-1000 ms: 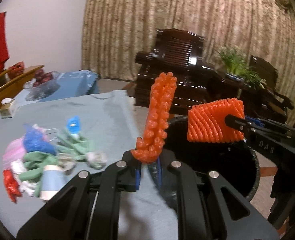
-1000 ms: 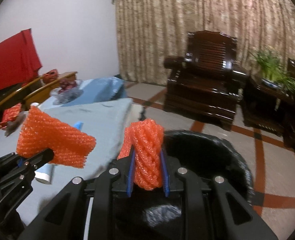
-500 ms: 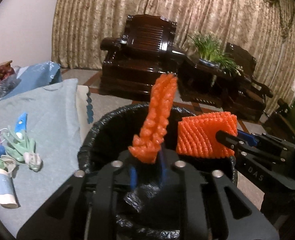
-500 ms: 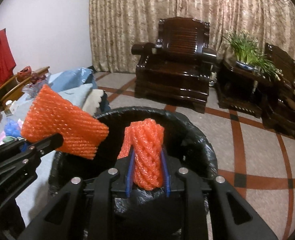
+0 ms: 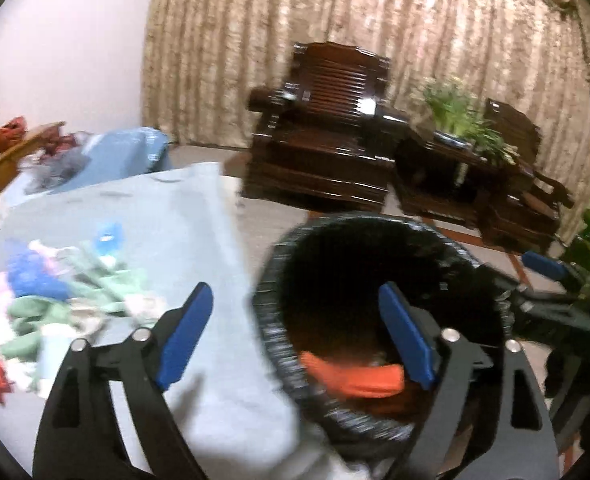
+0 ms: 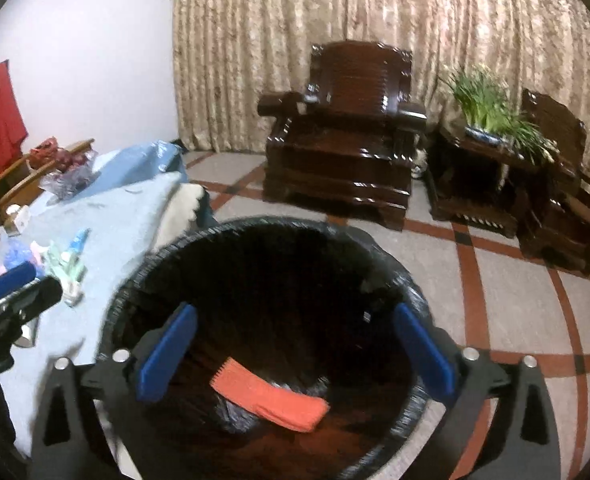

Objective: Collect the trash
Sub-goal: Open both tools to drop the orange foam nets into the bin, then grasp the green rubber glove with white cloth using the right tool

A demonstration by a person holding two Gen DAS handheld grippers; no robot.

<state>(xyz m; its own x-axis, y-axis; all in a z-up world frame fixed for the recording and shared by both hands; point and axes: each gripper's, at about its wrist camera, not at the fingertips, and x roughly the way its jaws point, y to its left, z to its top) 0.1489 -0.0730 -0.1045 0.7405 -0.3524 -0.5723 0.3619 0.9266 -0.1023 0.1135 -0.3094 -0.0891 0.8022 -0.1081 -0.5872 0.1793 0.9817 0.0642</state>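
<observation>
Hovering over the black-lined bin (image 6: 395, 280), the left gripper (image 5: 295, 336) and right gripper (image 6: 295, 352) are opening, nothing between their pads; orange foam netting (image 6: 269, 398), apparently two pieces, lies inside, while remaining trash (image 5: 55, 300) waits on the table (image 5: 167, 220).

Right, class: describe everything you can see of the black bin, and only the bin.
The bin is round, open-topped and lined with a black plastic bag, its crinkled edge folded over the rim. It stands upright on the tiled floor, close beside the blue-covered table; whether they touch is unclear. The inside is dark. Orange foam netting is inside it, seen from both wrist views. Neither gripper touches the bin.
</observation>
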